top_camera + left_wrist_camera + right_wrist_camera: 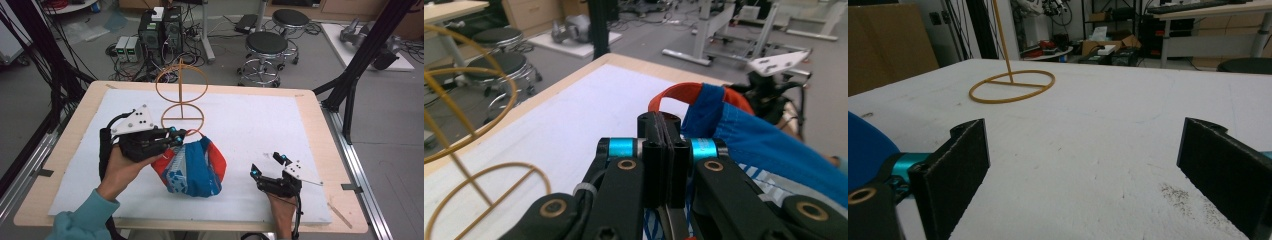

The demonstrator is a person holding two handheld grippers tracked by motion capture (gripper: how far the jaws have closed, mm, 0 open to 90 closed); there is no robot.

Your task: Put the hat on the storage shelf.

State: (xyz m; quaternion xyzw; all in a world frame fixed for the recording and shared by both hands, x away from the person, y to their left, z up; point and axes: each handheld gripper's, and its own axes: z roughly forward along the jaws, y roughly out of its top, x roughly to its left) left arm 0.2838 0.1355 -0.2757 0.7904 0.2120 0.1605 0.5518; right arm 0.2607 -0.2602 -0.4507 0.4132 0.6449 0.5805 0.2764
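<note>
Crumpled blue-and-red fabric bag (192, 167) on white table (260, 125); left gripper (176, 134) jaws pinching its red strap (674, 95). Right gripper (267, 166) jaws spread. Yellow wire stand (182, 95) just behind.

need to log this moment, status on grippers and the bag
Left gripper shut on the bag's red strap. Right gripper open, off the bag. Blue and red bag on the white mat. Wire stand just behind.
</note>
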